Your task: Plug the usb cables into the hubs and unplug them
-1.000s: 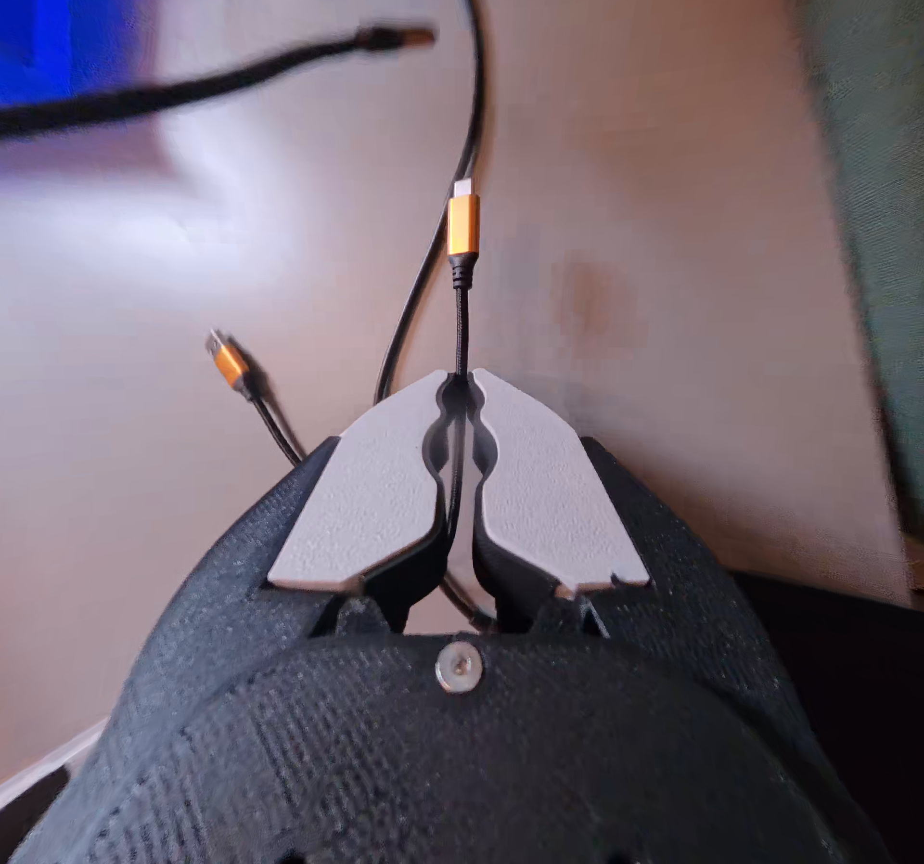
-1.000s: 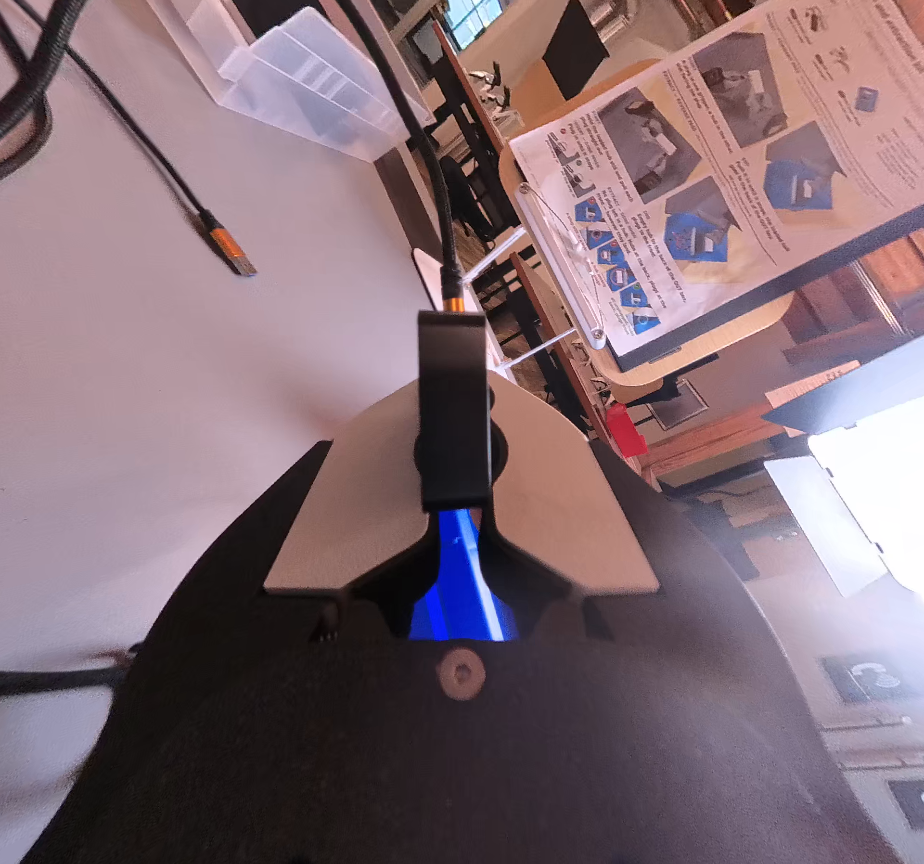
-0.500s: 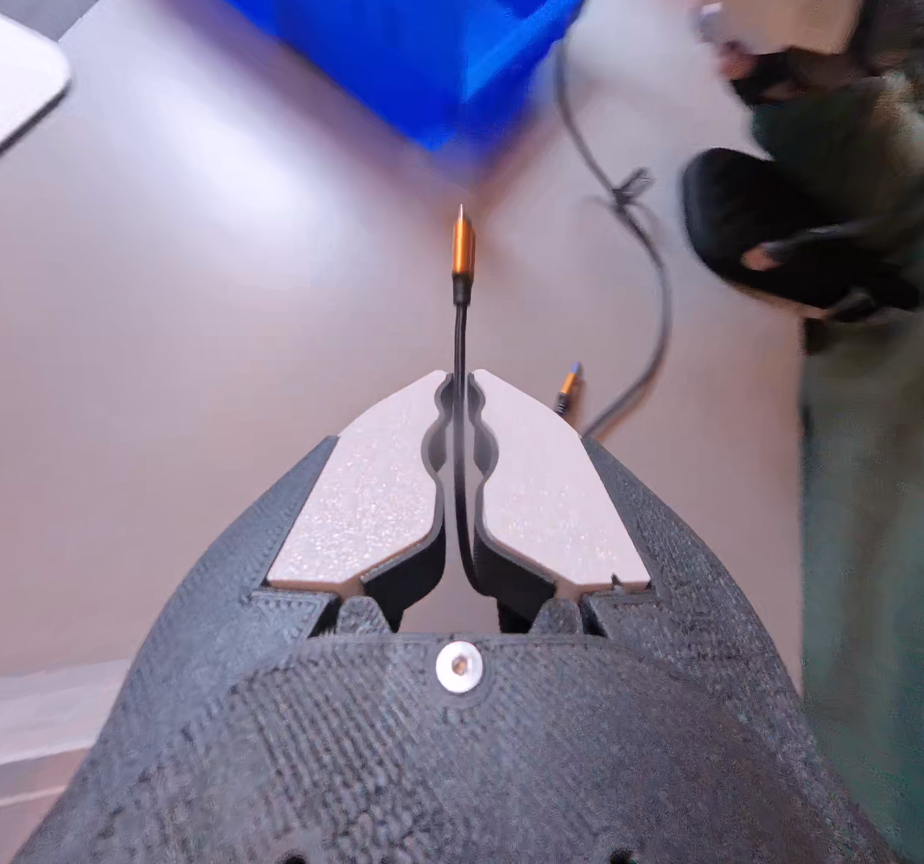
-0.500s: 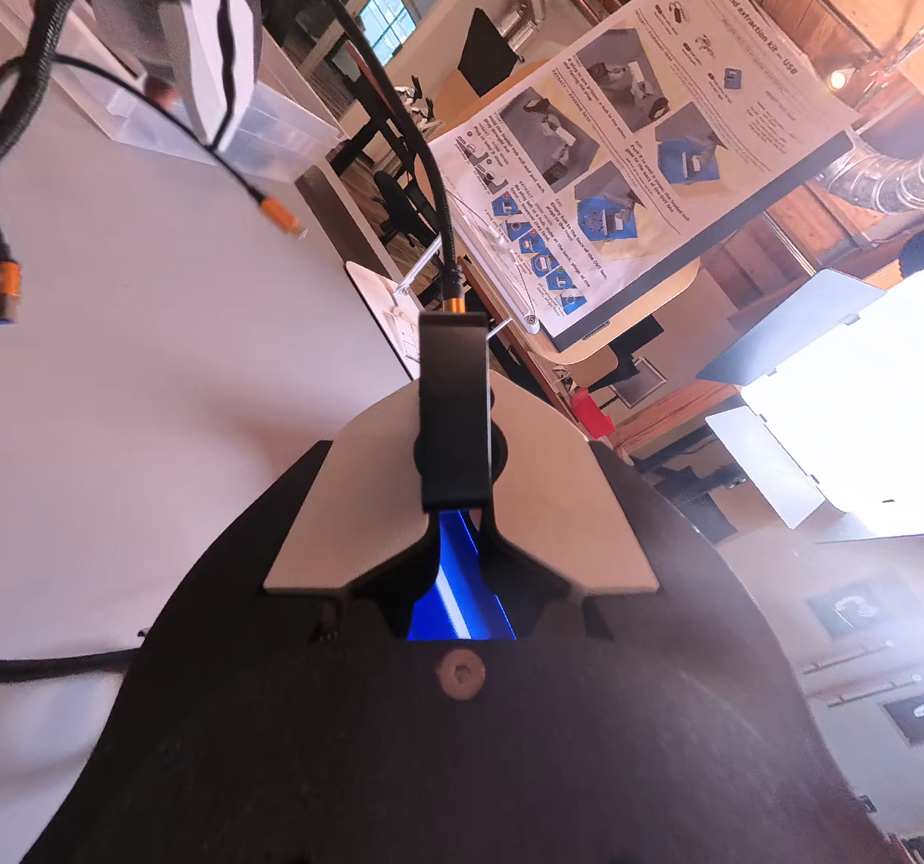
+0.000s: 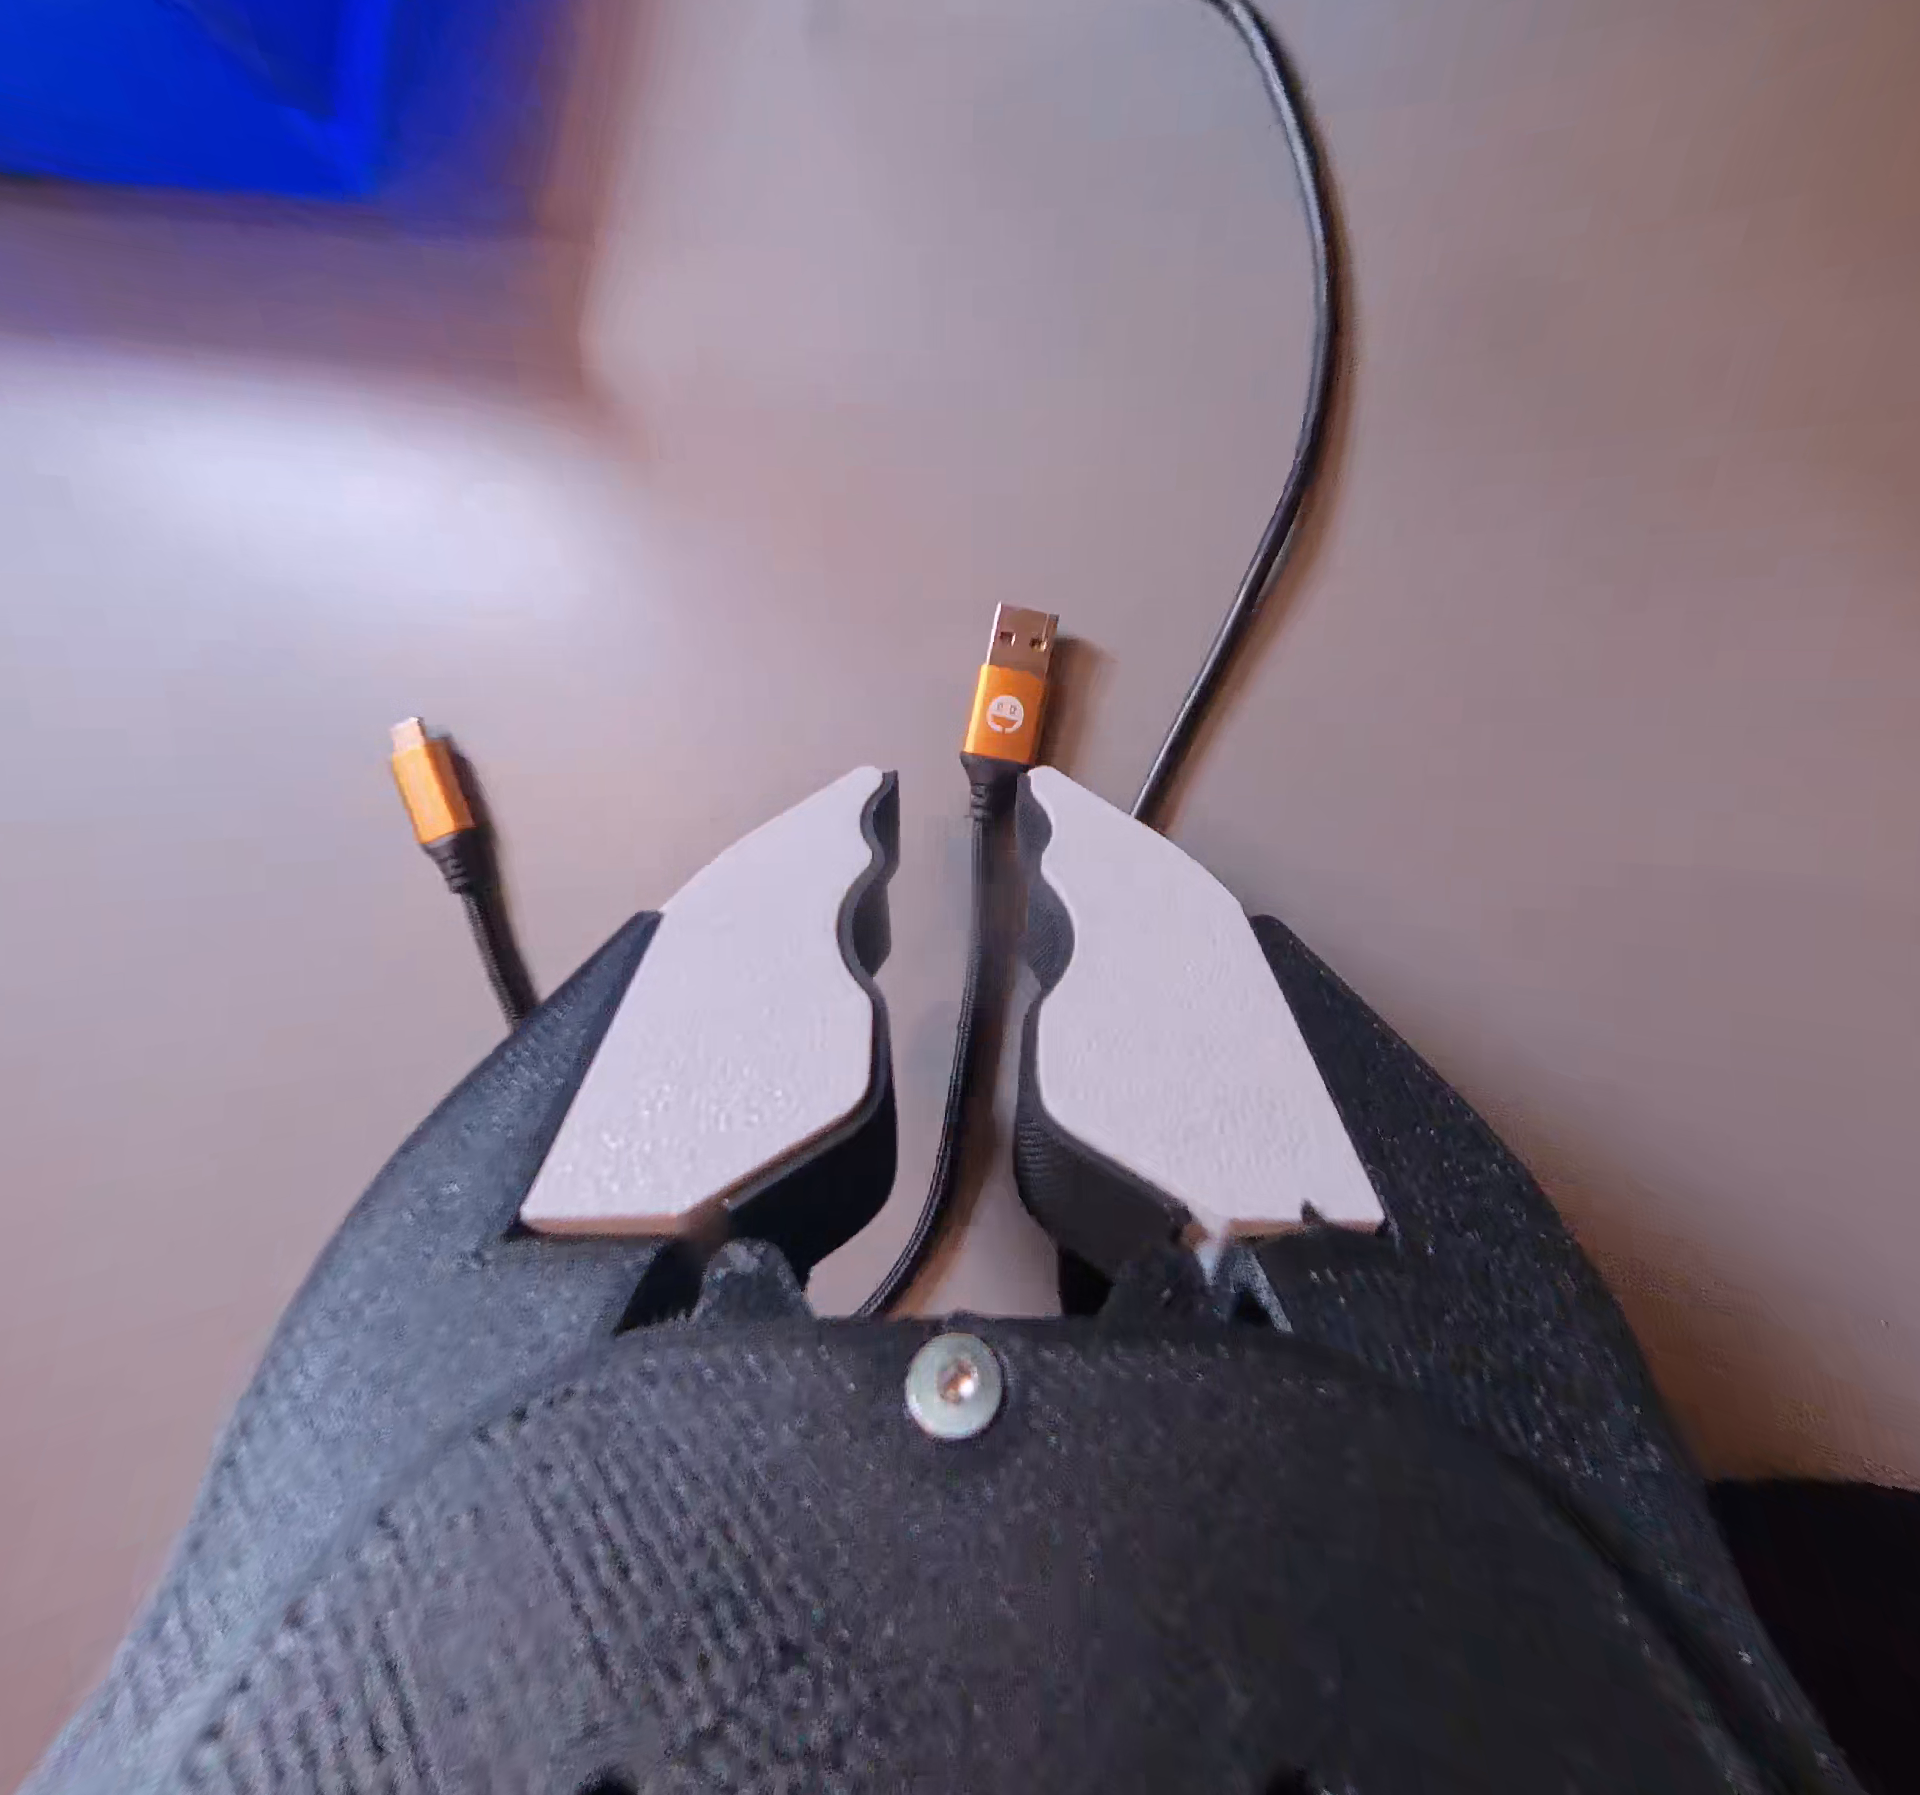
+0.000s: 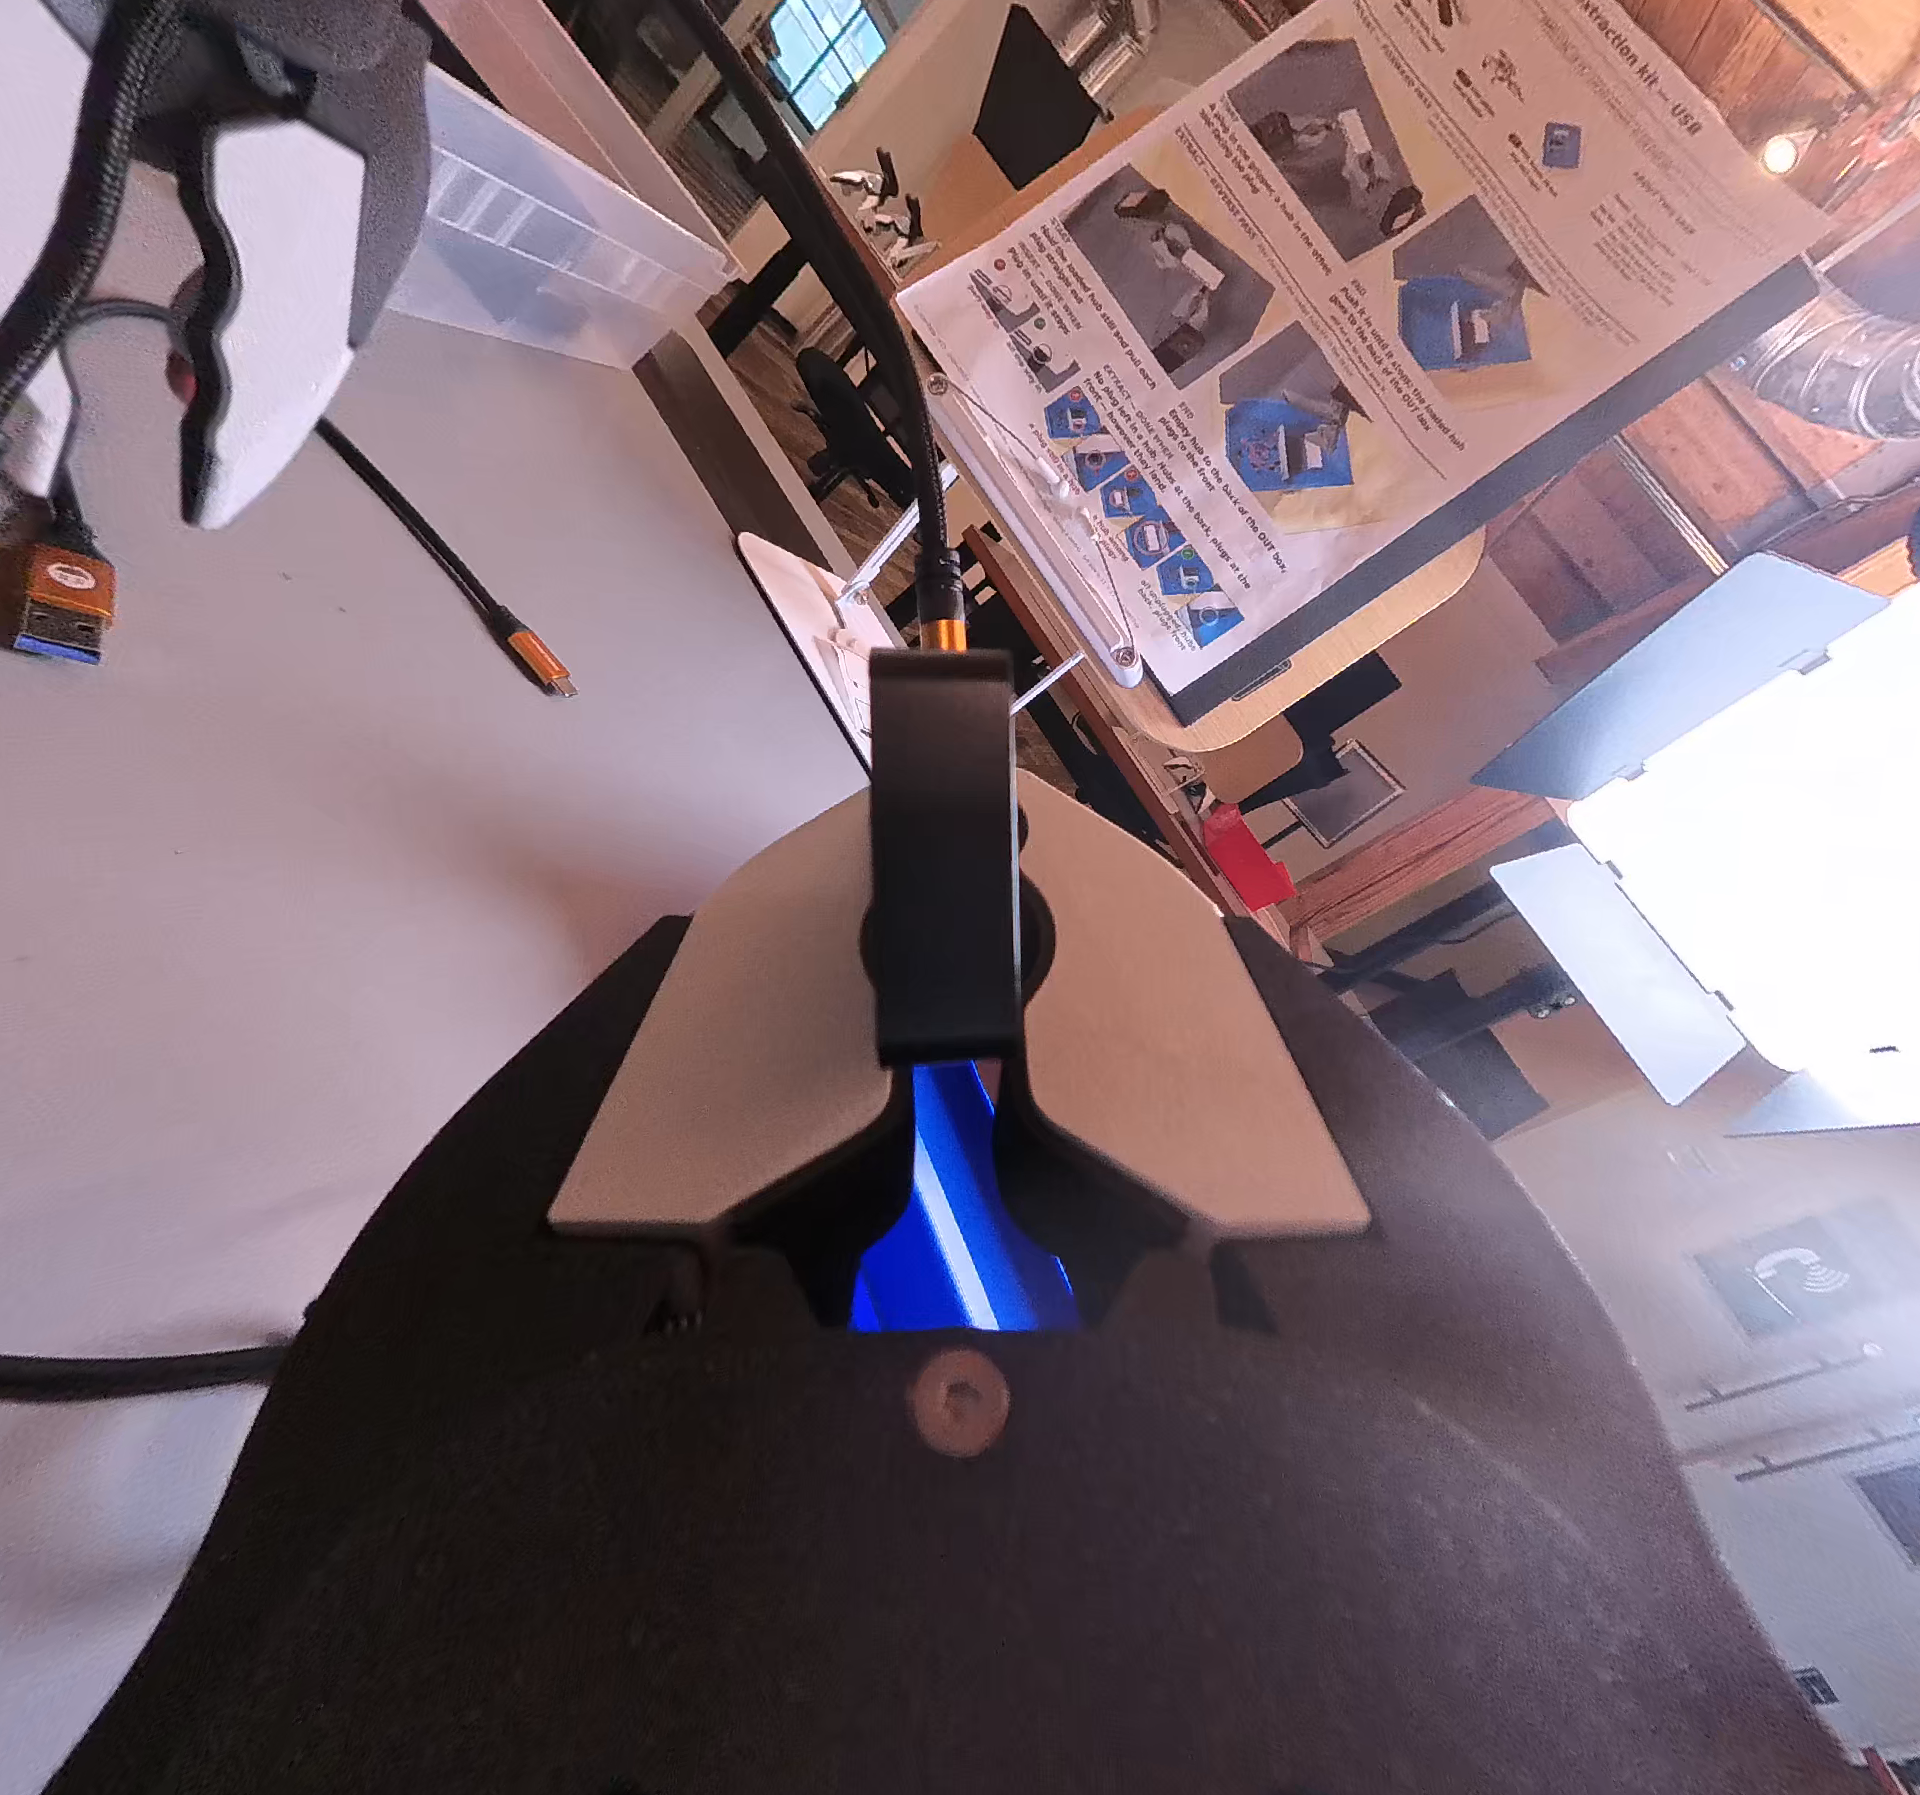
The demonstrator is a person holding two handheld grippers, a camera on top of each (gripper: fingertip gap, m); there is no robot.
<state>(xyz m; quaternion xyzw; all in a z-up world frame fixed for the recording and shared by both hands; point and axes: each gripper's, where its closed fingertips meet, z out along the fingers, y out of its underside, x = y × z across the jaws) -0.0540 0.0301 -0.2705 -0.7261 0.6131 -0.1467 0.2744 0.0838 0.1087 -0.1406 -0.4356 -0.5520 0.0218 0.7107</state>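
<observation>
Up at ten o'clock in the left wrist view, a blurred blue bin (image 5: 197,31) sits on the pale table (image 5: 1558,810). Lower, at nine o'clock, a small orange-sleeved plug (image 5: 428,789) lies on the table on its braided black cable. At centre, the left gripper (image 5: 956,800) has its grey fingers (image 5: 748,997) parted, released, with a gap on each side of the braided cable (image 5: 961,1039) running between them. That cable's orange USB-A plug (image 5: 1010,685) pokes out just past the fingertips, pointing to twelve o'clock. At one o'clock, a thin black cable (image 5: 1311,311) curves across the table.

Turning to the right wrist view, the left gripper shows at ten o'clock, the USB-A plug hanging below it. Near it, an orange-sleeved plug (image 6: 532,652) rests on the table. At centre, the right gripper (image 6: 943,862) is clenched on a black USB hub (image 6: 943,852), which stands upright between its fingers. A thick black cable (image 6: 831,218) enters the hub's top through an orange collar. At two o'clock hangs a printed instruction sheet (image 6: 1351,291).
</observation>
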